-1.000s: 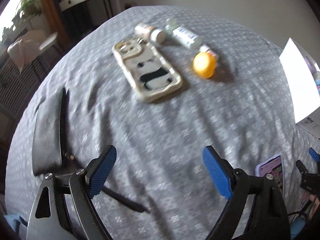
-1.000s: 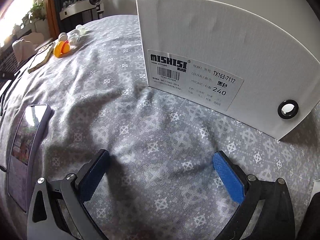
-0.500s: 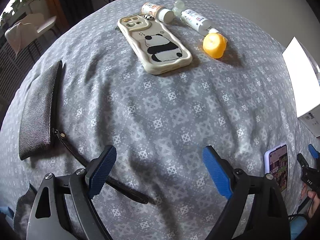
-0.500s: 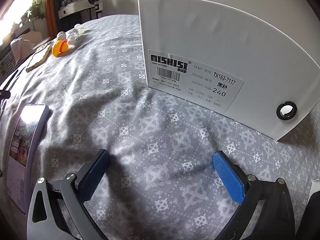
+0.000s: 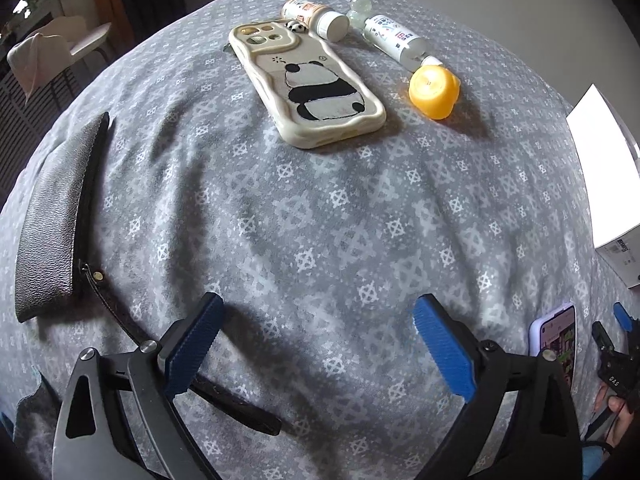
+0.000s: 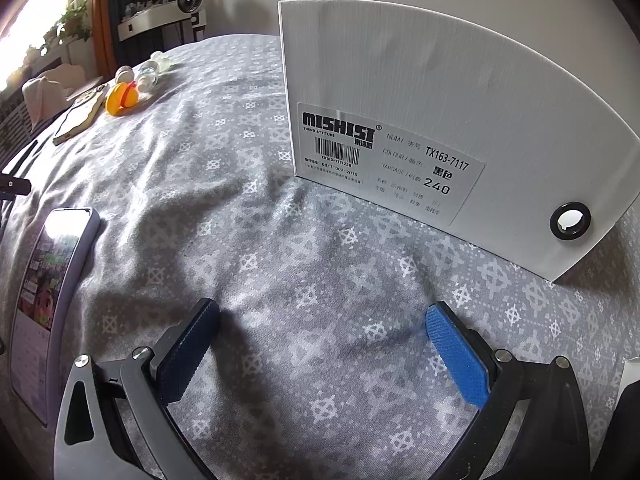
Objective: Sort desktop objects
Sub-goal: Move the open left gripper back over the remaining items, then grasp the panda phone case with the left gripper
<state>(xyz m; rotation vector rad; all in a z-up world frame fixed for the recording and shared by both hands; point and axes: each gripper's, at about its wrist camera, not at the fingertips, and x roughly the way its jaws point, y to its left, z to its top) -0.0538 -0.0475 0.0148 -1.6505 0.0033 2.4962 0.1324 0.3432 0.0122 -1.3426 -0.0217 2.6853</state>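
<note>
In the left wrist view my left gripper [image 5: 316, 320] is open and empty above the grey patterned cloth [image 5: 320, 220]. Ahead lie a cream panda phone case [image 5: 308, 84], a yellow cap [image 5: 434, 92], a small white-capped bottle [image 5: 316, 16] and a clear labelled bottle [image 5: 394, 42]. A black leather pouch [image 5: 56, 216] lies at the left, its strap [image 5: 224, 400] running under the left finger. In the right wrist view my right gripper [image 6: 320, 328] is open and empty in front of a white shoebox [image 6: 440, 128]. A lit phone [image 6: 48, 288] lies at its left.
The shoebox also shows at the right edge of the left wrist view [image 5: 604, 176], with the lit phone [image 5: 556, 340] and the other gripper [image 5: 616, 360] below it. Beyond the cloth's far-left edge stand a chair [image 5: 52, 52] and shelves.
My left gripper has moved forward and lower, so the panda case and bottles look nearer and the pouch is in fuller view. The right gripper has barely shifted.
</note>
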